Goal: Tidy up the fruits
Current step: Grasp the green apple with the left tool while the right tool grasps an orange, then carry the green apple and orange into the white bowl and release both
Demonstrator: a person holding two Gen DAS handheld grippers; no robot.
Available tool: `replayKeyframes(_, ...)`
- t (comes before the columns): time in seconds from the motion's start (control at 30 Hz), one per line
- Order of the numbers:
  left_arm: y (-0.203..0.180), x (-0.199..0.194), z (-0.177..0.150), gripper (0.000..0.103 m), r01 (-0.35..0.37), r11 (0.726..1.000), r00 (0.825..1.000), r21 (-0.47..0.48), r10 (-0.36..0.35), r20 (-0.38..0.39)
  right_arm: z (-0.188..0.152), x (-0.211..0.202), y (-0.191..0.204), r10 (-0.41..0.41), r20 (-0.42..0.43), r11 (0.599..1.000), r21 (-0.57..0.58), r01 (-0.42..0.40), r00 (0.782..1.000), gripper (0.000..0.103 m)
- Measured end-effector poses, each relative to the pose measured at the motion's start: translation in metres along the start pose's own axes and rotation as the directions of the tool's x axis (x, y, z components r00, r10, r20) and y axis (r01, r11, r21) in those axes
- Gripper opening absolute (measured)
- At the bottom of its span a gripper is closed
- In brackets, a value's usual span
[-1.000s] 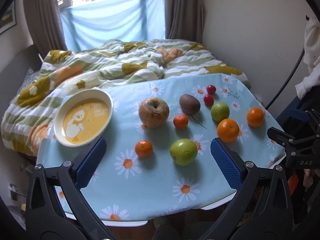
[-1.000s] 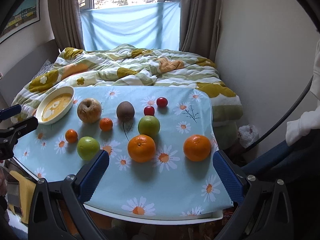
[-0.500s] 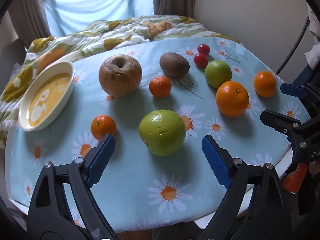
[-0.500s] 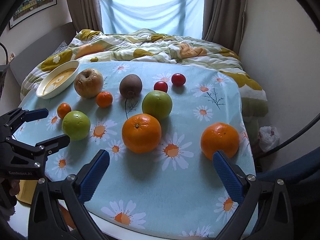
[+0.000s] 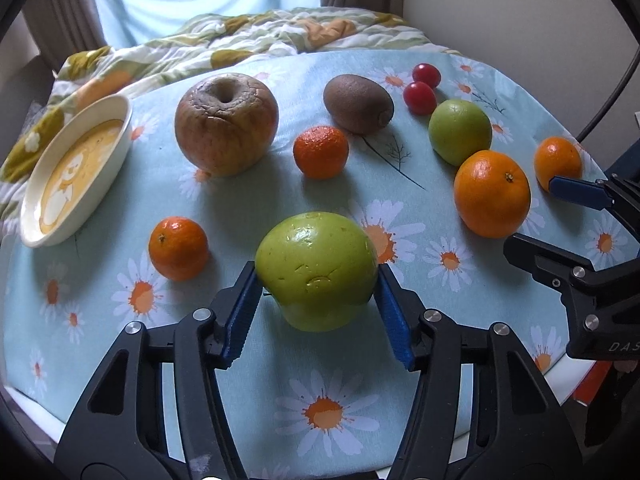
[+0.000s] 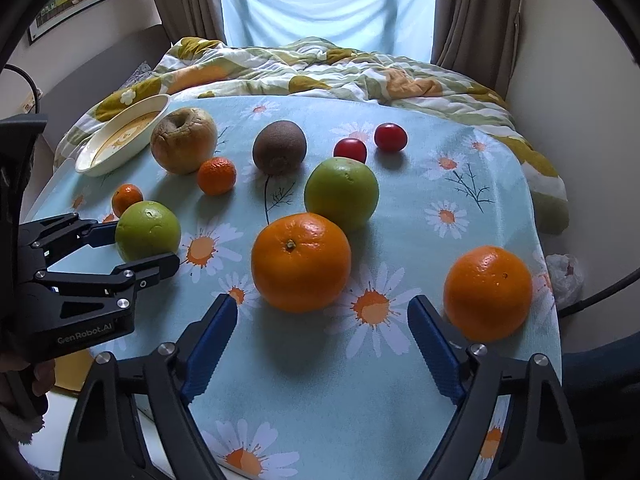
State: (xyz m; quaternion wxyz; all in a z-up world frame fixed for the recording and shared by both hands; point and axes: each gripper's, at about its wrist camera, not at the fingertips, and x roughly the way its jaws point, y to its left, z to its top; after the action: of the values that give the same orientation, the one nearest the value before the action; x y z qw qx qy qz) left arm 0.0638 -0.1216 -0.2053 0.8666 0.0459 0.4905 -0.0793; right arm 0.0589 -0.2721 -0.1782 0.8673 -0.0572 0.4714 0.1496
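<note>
Green apple (image 5: 316, 268), landmark, near the front edge of the daisy tablecloth (image 5: 328, 412): left gripper (image 5: 316, 304) clamps it, blue pads touching both sides, jaws having just closed in. Earlier the gripper stood wide and higher, apple untouched. Bare cloth lies in front of the apple. To its right, the right gripper (image 6: 322, 344) is open, jaws narrowing, nothing between; large orange (image 6: 301, 261) just beyond. Bowl (image 5: 120, 148) far left. Casings read "GenRobot.AI" and "DAS".
</note>
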Motion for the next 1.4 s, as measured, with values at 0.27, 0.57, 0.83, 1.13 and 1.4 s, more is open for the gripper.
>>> replayKeyframes(0.27,0.0,-0.004,-0.004,0.063,-0.012,1.0,1.0,-0.005,0.012,-0.009,0.011,0.016,0.003,0.011,-0.031,1.0,-0.016,-0.011,0.999,0.072)
replayKeyframes(0.57,0.005,-0.008,-0.009,0.063,-0.014,1.0,1.0,-0.027,0.014,-0.002,0.021,0.025,0.012,0.004,-0.038,0.999,-0.054,-0.006,0.999,0.06)
replayKeyframes(0.83,0.008,-0.021,-0.012,0.063,-0.009,0.999,1.0,-0.039,0.01,0.016,0.019,0.018,0.014,0.019,-0.03,0.999,-0.032,-0.02,0.999,0.054)
replayKeyframes(1.13,0.016,-0.051,-0.004,0.063,-0.017,0.997,0.999,-0.082,0.021,0.048,0.031,-0.008,0.02,0.026,-0.005,0.999,-0.035,-0.026,1.0,0.054)
replayKeyframes(1.4,0.045,-0.078,0.009,0.063,-0.024,0.993,0.994,-0.117,0.036,0.1,0.05,-0.026,0.04,0.038,0.019,0.998,-0.057,-0.037,0.999,0.054)
